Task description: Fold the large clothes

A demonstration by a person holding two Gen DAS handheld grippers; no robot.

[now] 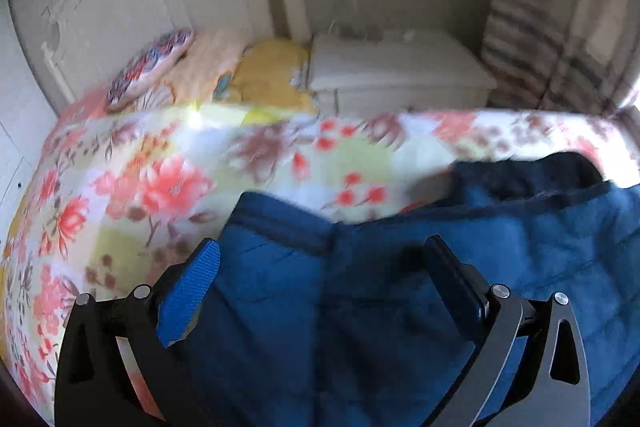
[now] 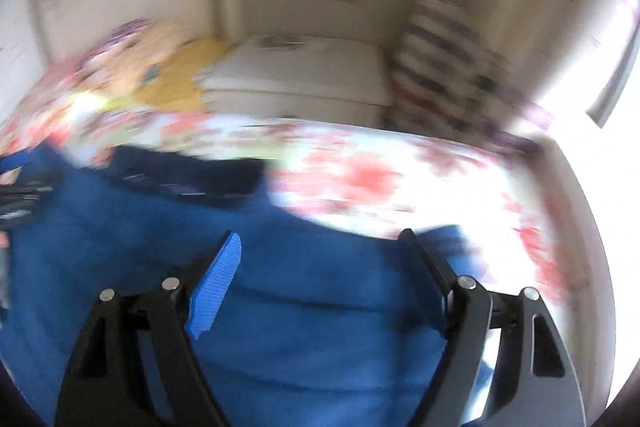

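A large blue quilted jacket (image 1: 400, 267) lies on a bed with a floral cover (image 1: 160, 167). Its dark navy collar part (image 1: 560, 171) lies at the far right. My left gripper (image 1: 320, 251) is open above the jacket's left part, its fingers spread wide with nothing between them. In the right wrist view, which is blurred, the same jacket (image 2: 300, 287) fills the lower frame, and my right gripper (image 2: 320, 243) is open above it near its right edge. The left gripper's tip (image 2: 20, 199) shows at the far left.
A patterned pillow (image 1: 152, 67) and a yellow cushion (image 1: 272, 71) lie at the head of the bed. A white chest (image 1: 400, 67) stands beyond the bed, with a striped curtain (image 1: 540, 47) to its right. A white headboard (image 1: 100, 7) stands at the left.
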